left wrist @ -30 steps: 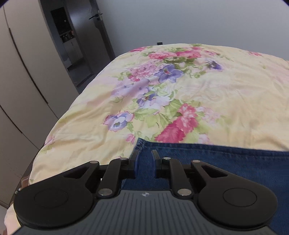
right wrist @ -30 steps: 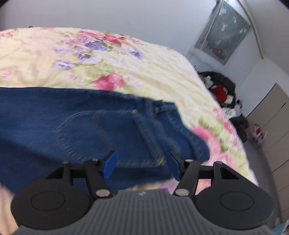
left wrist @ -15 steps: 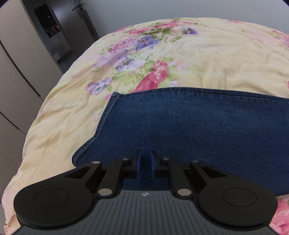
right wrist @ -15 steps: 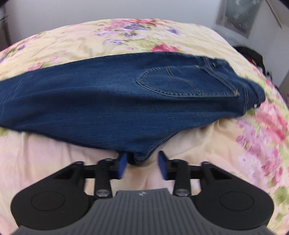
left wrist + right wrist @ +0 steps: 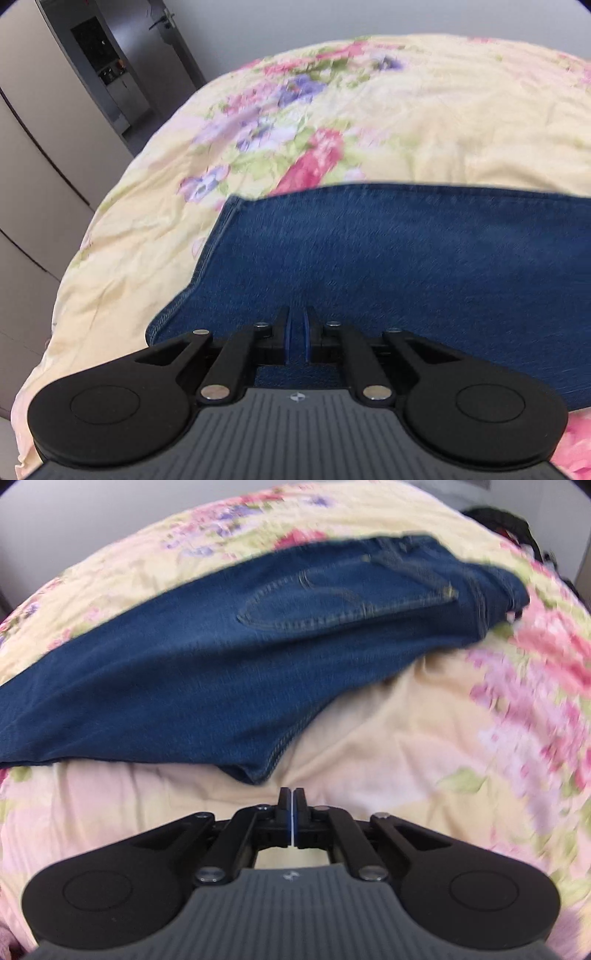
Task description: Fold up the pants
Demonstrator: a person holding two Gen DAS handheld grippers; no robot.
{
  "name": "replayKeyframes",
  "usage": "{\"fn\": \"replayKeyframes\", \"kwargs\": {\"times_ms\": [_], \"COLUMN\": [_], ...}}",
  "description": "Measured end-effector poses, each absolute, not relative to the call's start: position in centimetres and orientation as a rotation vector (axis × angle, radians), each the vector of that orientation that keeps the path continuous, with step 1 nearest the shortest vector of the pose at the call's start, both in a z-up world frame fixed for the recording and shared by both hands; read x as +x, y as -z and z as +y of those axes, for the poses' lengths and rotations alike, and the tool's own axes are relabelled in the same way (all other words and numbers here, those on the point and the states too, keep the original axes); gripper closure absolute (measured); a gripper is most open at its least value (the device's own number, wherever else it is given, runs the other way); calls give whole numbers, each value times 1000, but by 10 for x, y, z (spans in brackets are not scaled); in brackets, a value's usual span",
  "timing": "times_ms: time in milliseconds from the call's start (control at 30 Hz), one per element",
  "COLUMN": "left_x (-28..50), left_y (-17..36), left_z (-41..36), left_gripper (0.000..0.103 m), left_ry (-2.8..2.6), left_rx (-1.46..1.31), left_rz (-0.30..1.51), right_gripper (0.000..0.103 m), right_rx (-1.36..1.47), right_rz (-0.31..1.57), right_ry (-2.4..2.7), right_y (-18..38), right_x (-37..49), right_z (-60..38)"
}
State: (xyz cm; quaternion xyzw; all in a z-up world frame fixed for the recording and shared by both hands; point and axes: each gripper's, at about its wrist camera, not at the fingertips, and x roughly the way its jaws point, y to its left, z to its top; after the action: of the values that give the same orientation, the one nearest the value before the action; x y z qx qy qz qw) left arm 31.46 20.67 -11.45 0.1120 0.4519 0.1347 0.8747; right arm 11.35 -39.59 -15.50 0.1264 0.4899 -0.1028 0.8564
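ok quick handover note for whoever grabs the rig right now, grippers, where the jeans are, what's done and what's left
Left gripper: nearly shut, low over the leg end of the jeans; whether it pinches denim cannot be told.
Right gripper: shut on nothing, just short of the crotch point, over the floral bedspread.
Jeans: lying across the bed, legs apparently stacked, back pocket up, waistband to the right.
Done: apparently the lengthwise fold.
Left: fold the leg end toward the waistband, then smooth.
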Motion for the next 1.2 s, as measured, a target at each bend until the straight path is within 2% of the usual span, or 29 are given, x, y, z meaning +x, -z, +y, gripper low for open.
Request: {"fn": "replayKeyframes", "kwargs": {"times_ms": [233, 433, 467, 533, 567, 600, 700, 800, 933, 967, 1000, 1067, 1100, 1133, 1167, 1200], "left_x": [313, 319, 320, 324, 327, 331, 346, 359, 370, 371, 372, 372, 371, 370, 370, 369], "left_y": [84, 93, 96, 104, 107, 110, 117, 124, 134, 138, 141, 146, 147, 148, 148, 148], "left_z": [131, 57, 47, 32, 27, 23, 17, 16, 22, 23, 23, 24, 24, 24, 24, 24], "left_gripper": [92, 92, 92, 92, 92, 92, 92, 92, 92, 92, 92, 92, 92, 92, 92, 92], "left_ry": [-50, 101, 112, 133, 140, 143, 140, 115, 91, 85, 81, 73, 71, 70, 67, 65], "left_rx": [192, 178, 187, 207, 215, 220, 230, 227, 204, 207, 212, 218, 217, 216, 218, 219], "left_rz": [904, 912, 915, 923, 928, 928, 933, 948, 981, 991, 995, 1007, 1006, 1003, 1000, 998], "right_gripper": [102, 94, 89, 71, 56, 52, 51, 45, 45, 49, 60, 63, 78, 88, 93, 95], "right_rx": [115, 82, 64, 67, 84, 110, 166, 263, 363, 395, 428, 472, 473, 457, 422, 406], "right_rz": [889, 879, 875, 845, 846, 853, 861, 898, 923, 944, 964, 965, 957, 947, 934, 919], "right_ry": [199, 214, 225, 235, 238, 243, 292, 296, 306, 283, 257, 237, 219, 210, 224, 212], "right_y": [113, 105, 106, 103, 103, 102, 104, 114, 134, 140, 145, 151, 151, 148, 144, 140], "right_x": [134, 189, 200, 220, 230, 242, 278, 312, 338, 342, 345, 344, 342, 340, 338, 336], "right_z": [-446, -508, -517, -541, -553, -566, -602, -637, -664, -668, -672, -675, -674, -673, -671, -669]}}
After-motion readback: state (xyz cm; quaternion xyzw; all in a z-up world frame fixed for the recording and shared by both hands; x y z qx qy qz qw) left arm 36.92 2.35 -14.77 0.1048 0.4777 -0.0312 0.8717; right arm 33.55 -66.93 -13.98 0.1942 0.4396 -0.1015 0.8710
